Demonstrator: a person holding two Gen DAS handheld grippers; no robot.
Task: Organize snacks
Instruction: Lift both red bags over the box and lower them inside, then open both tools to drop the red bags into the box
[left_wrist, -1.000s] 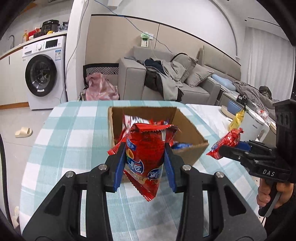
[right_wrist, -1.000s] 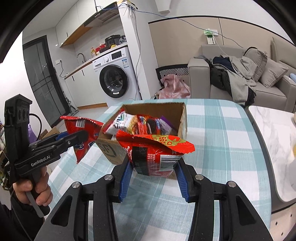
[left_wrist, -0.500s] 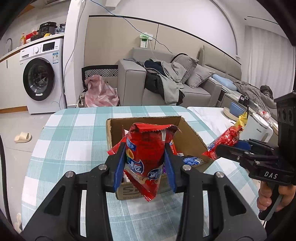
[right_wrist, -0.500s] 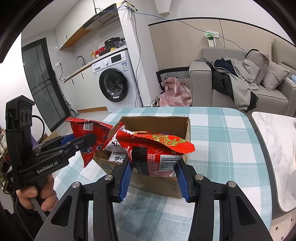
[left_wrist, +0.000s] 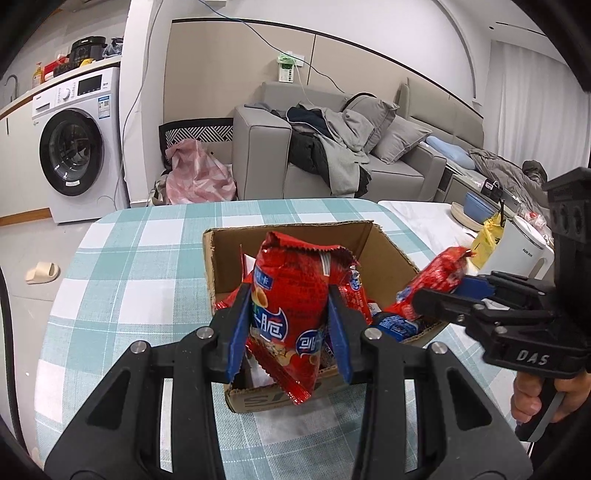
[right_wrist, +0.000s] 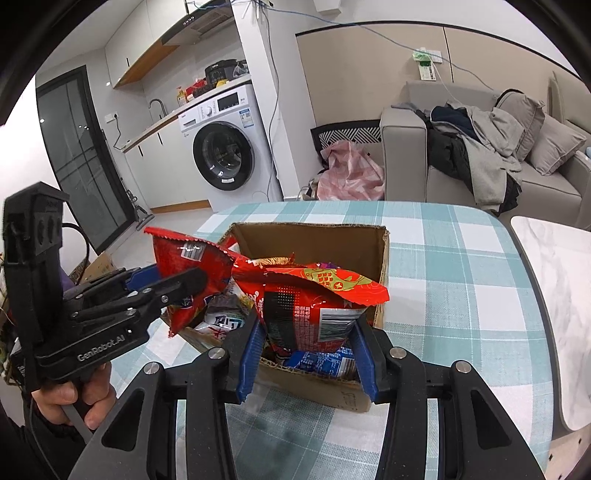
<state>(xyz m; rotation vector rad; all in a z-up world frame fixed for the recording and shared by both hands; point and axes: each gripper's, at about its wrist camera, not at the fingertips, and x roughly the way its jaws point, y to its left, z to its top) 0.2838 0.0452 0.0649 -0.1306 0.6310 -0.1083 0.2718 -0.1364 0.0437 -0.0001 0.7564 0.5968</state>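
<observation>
Pinching a red snack bag (left_wrist: 291, 310) each, left gripper (left_wrist: 290, 328) and right gripper (right_wrist: 308, 354) have both moved in closer, so the bags now hang right over the cardboard box (left_wrist: 391, 251) mid-table (left_wrist: 122, 266). Prob just lower + let go next, imo.

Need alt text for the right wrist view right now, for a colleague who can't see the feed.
The right hand-held gripper is shut on a red snack bag, held over the near edge of an open cardboard box of snacks on a teal checked table. At left, the left hand-held gripper holds another red bag over the box's left side.
</observation>
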